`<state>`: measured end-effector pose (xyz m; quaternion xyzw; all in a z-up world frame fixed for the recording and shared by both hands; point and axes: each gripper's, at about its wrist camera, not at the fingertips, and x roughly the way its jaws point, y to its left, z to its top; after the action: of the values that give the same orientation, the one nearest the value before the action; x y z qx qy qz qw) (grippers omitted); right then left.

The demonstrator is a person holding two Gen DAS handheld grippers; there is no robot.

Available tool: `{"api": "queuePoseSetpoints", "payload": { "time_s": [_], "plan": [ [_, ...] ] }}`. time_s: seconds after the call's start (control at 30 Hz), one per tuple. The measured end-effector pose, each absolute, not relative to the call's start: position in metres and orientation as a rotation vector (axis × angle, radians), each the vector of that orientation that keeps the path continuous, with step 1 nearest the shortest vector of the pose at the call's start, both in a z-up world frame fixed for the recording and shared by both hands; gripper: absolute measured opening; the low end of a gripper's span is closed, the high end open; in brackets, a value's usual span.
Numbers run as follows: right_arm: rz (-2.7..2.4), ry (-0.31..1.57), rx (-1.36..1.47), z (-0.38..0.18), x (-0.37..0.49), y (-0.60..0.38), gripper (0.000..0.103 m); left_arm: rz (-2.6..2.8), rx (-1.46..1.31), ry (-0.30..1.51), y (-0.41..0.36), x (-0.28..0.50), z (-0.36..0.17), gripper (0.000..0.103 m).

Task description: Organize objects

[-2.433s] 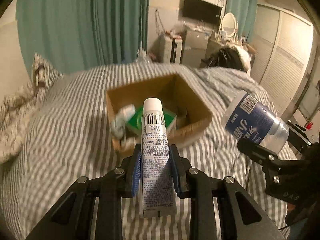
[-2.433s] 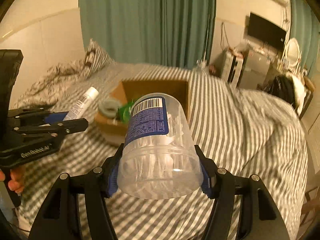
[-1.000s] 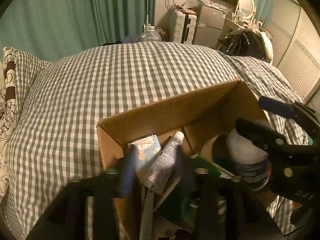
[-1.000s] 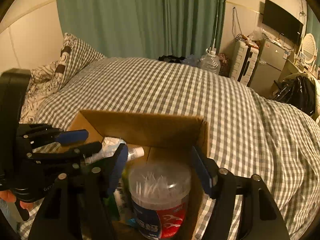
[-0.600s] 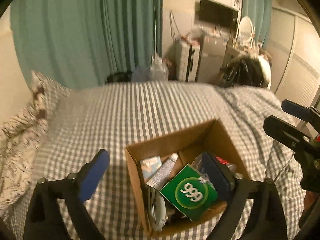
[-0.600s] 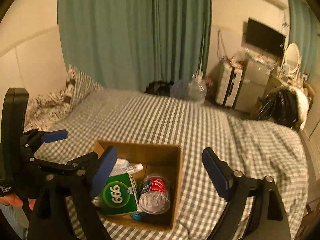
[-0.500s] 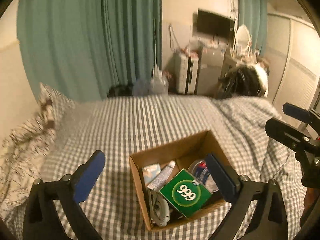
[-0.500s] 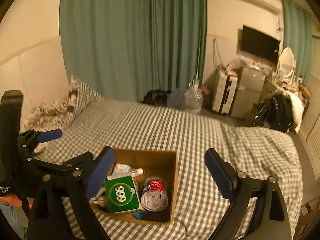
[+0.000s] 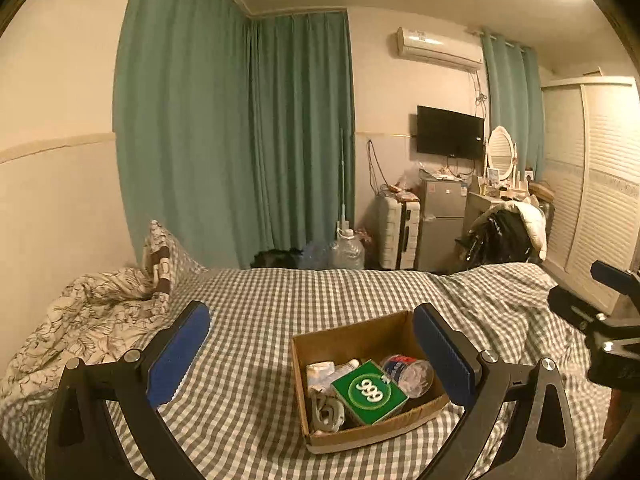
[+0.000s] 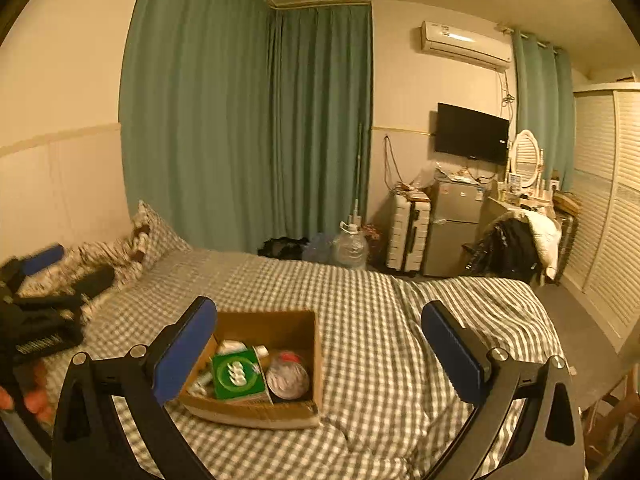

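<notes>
Blue-padded tongs (image 9: pixel 312 354) agape above box (image 9: pixel 436 404)

Green curtains (image 9: pixel 240 140), checked bed (image 9: pixel 280 300)

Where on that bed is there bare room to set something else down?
Checked bedspread lies bare left of the cardboard box, toward the pillows, and beyond it to the far edge. The box itself is crowded: green 999 box, cotton swab jar, tube.

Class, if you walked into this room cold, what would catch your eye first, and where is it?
The open cardboard box sits mid-bed on the checked cover, packed with a green 999 carton, a clear tub and a white tube. Both tools, left and right, hang wide open above it. Teal curtains fill the wall behind.
</notes>
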<state>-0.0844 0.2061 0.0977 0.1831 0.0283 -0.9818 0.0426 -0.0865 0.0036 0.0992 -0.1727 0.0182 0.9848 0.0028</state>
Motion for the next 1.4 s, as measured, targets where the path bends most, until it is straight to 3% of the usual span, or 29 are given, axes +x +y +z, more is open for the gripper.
{"api": "queuePoseSetpoints", "payload": {
  "time_s": [0.43,1.4],
  "plan": [
    [-3.0,0.094,0.554,0.019,-0.074,0.208,0.103,3.122,-0.637,0.096,0.015,-0.064,0.031,0.103],
    [-2.999,0.047,0.63,0.001,-0.078,0.214,0.103,3.078,-0.704,0.025,0.013,-0.06,0.015,0.103]
  ]
}}
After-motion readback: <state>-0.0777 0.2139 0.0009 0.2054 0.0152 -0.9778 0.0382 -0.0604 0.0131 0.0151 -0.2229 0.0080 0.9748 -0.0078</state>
